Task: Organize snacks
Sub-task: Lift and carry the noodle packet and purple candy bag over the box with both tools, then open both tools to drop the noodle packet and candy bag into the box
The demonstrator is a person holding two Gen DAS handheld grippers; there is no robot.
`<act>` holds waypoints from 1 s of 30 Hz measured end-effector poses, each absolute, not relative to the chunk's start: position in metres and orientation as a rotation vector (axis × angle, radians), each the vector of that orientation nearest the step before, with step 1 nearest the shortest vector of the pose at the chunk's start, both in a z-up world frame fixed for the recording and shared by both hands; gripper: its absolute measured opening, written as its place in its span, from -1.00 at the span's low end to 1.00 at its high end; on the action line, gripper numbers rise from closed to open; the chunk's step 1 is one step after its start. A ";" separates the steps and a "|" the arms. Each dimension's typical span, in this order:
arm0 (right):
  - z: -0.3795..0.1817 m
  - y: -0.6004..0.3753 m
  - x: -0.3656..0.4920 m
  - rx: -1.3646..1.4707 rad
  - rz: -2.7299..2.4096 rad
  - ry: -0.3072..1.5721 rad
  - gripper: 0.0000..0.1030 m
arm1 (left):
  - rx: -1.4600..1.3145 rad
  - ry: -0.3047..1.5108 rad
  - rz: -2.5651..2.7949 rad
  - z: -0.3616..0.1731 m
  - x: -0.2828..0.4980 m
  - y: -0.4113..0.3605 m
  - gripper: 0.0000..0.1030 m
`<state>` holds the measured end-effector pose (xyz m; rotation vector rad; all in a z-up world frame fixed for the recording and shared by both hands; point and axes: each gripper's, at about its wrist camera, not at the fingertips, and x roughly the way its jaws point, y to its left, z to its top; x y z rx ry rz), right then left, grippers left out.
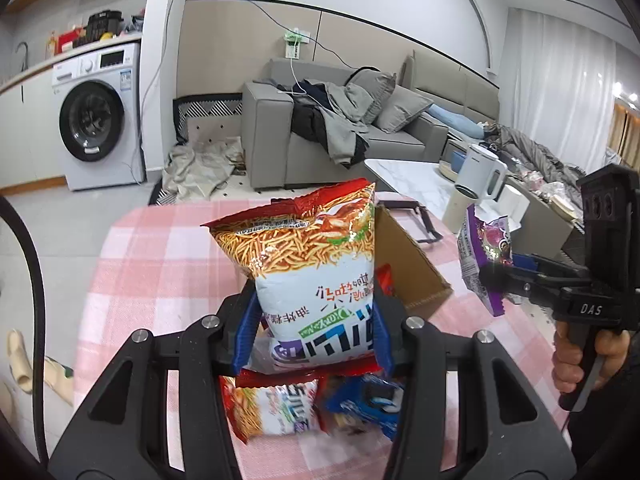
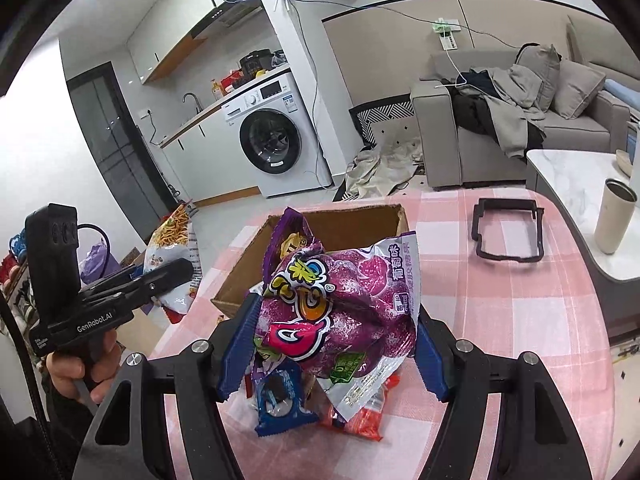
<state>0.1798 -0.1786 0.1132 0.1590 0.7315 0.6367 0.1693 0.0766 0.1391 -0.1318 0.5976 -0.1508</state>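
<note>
Left wrist: left gripper [image 1: 316, 330] clamped on noodle snack bag [image 1: 312, 264], right gripper [image 2: 334, 346] on purple bag [image 2: 344, 312]; both light, crinkly, puffy, so pinching mid-body looks safest.

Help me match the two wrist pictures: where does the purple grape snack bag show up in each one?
Left wrist view: purple grape snack bag at the right edge, clamped in the right gripper.
Right wrist view: centre foreground, filling the space between that gripper's blue pads.
Shared landmark: the open cardboard box on the pink checked tablecloth.

Glossy foil noodle-snack bag [image 1: 312, 264], matt cardboard box [image 2: 320, 232], woven checked tablecloth [image 2: 500, 320]
</note>
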 end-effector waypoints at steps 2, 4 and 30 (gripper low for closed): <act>0.116 -0.174 0.185 0.153 0.639 0.728 0.37 | -0.127 0.598 -0.144 0.141 0.175 0.078 -0.14; 0.116 -0.170 0.190 0.146 0.637 0.727 0.37 | -0.118 0.596 -0.131 0.143 0.182 0.079 -0.14; 0.089 -0.128 0.253 0.153 0.649 0.737 0.37 | -0.101 0.670 -0.124 0.089 0.280 0.062 -0.14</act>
